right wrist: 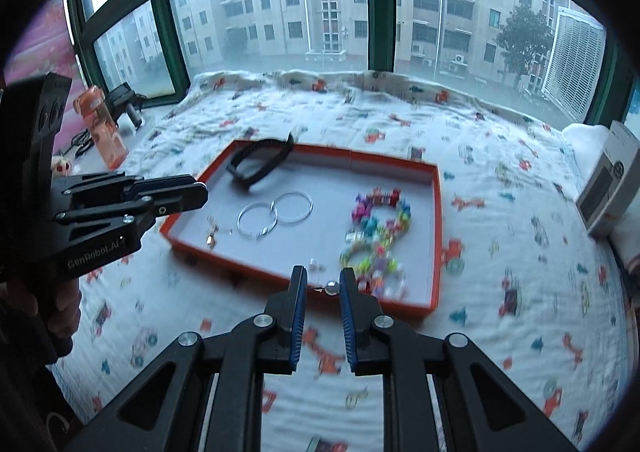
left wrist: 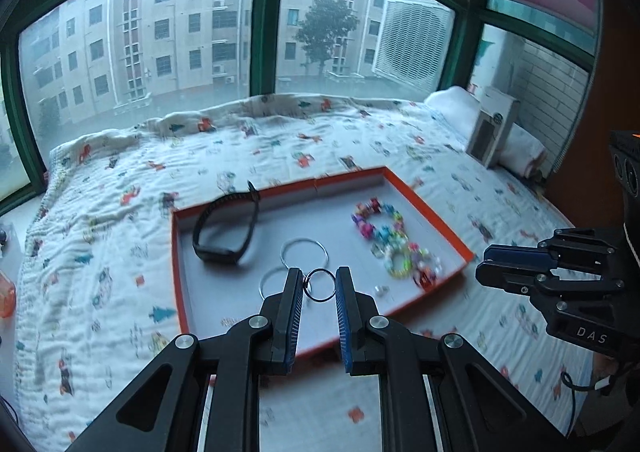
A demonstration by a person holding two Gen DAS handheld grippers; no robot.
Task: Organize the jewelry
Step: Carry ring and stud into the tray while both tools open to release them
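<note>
Right, I have both claws clamped on small pieces above the orange tray (left wrist: 424, 208): my left gripper (left wrist: 319, 284) pinches a dark ring (left wrist: 319, 285) edge to edge, its flat face turned toward my camera, and my right gripper (right wrist: 323, 286) squeezes a pearl stud (right wrist: 332, 285), its thin pin lying crosswise between the jaws. In the tray sit the black band (left wrist: 226, 226), two silver hoops (right wrist: 274, 214) and the colourful bead bracelets (right wrist: 378, 230). I judge most sorting remains, since these two pieces have no place yet
</note>
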